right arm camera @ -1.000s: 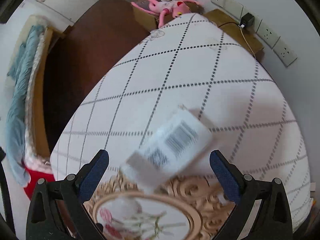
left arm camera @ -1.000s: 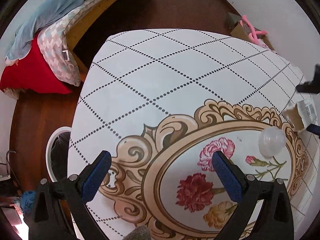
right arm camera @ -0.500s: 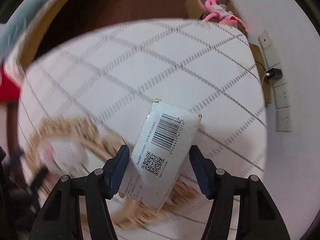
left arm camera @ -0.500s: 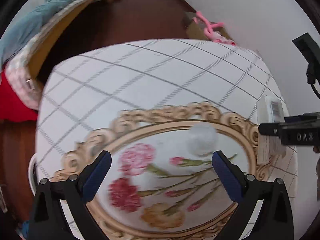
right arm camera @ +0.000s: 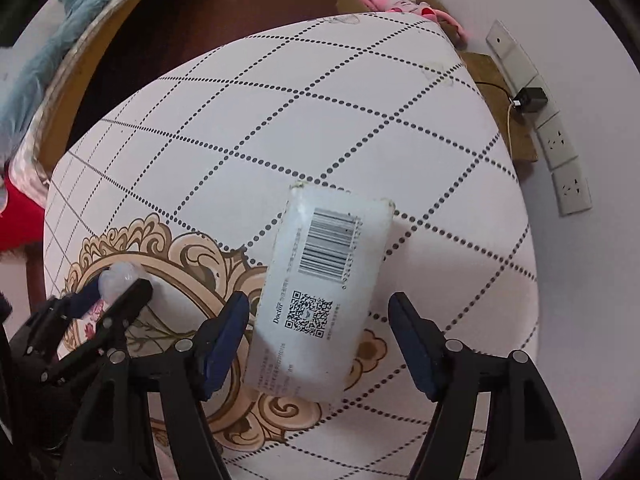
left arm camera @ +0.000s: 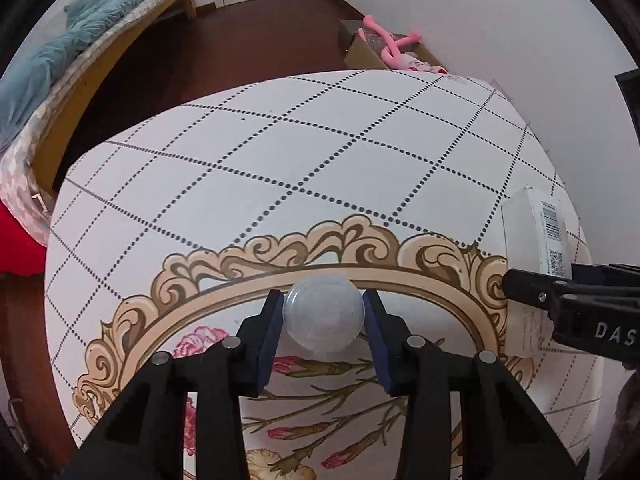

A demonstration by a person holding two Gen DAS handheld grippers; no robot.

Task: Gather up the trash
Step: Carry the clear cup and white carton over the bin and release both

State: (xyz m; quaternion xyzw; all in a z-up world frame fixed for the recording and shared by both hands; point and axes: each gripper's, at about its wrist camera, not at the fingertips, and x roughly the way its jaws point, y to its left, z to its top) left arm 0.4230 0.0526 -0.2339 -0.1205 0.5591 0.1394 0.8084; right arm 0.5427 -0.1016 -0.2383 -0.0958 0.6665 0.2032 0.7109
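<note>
A clear plastic ball (left arm camera: 323, 320) sits on the flowered table top (left arm camera: 280, 152). My left gripper (left arm camera: 323, 305) is closing on it, and both blue pads touch its sides. A white carton with a barcode (right arm camera: 332, 248) lies flat on the table between the fingers of my right gripper (right arm camera: 319, 308). Those jaws are closing, but a strip of table still shows between the carton and the right pad. In the left wrist view the carton (left arm camera: 524, 240) is at the right edge, with one black finger (left arm camera: 528, 286) across its side. The right wrist view catches the left gripper (right arm camera: 118, 286) at lower left.
A bed with a blue blanket (left arm camera: 60, 52) stands across the dark floor to the left. A pink plush toy in a cardboard box (left arm camera: 392, 48) is beyond the table's far corner. Wall sockets and a plugged charger (right arm camera: 530, 98) sit close to the table's right edge.
My left gripper moved across the table to the ball and its wide jaws came in onto it. The right gripper rolled and narrowed around the carton, which now lies more squarely between its fingers.
</note>
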